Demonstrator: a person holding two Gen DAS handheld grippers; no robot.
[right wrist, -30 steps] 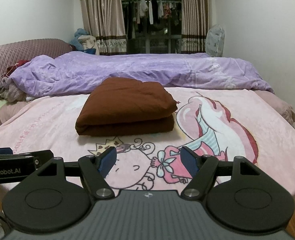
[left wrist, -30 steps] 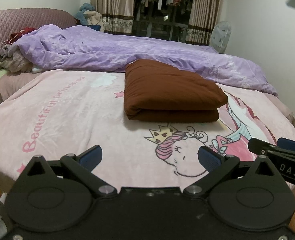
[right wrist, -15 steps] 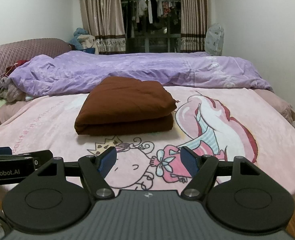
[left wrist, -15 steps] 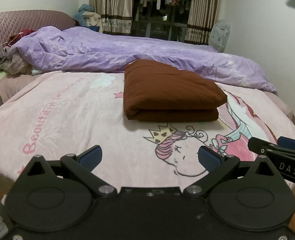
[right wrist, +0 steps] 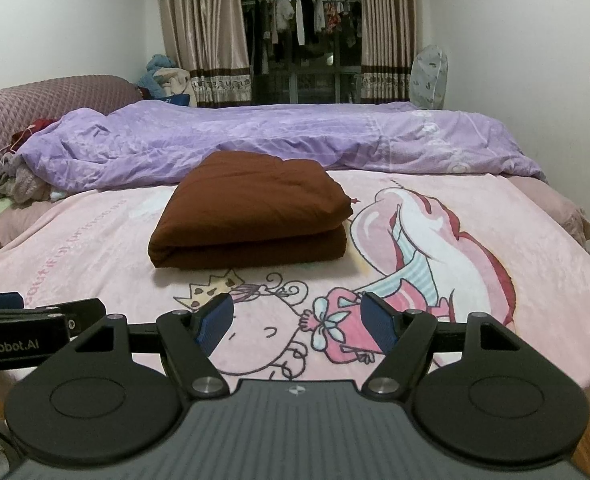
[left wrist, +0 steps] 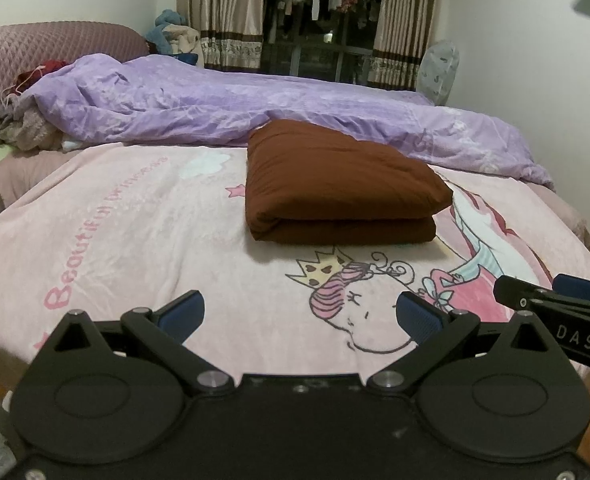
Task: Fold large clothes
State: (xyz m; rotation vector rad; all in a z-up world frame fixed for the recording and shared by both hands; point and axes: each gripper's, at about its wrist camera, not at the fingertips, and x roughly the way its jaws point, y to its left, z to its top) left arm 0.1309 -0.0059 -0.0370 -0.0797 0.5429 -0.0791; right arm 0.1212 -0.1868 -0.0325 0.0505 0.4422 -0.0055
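Observation:
A brown garment (left wrist: 339,184) lies folded into a thick rectangular bundle in the middle of the pink cartoon blanket (left wrist: 127,232); it also shows in the right wrist view (right wrist: 251,212). My left gripper (left wrist: 299,314) is open and empty, held over the near edge of the bed, well short of the bundle. My right gripper (right wrist: 295,320) is open and empty, also near the bed's front edge. Each gripper shows at the edge of the other's view: the right one (left wrist: 555,296) and the left one (right wrist: 35,308).
A crumpled purple duvet (left wrist: 255,108) lies across the far side of the bed. Loose clothes (left wrist: 23,128) are piled at the padded headboard (left wrist: 35,44) on the left. Curtains (right wrist: 203,36), hanging laundry and a covered fan (right wrist: 429,76) stand behind.
Both grippers have drifted back very slightly; the view shifts a little. The folded brown garment has not moved.

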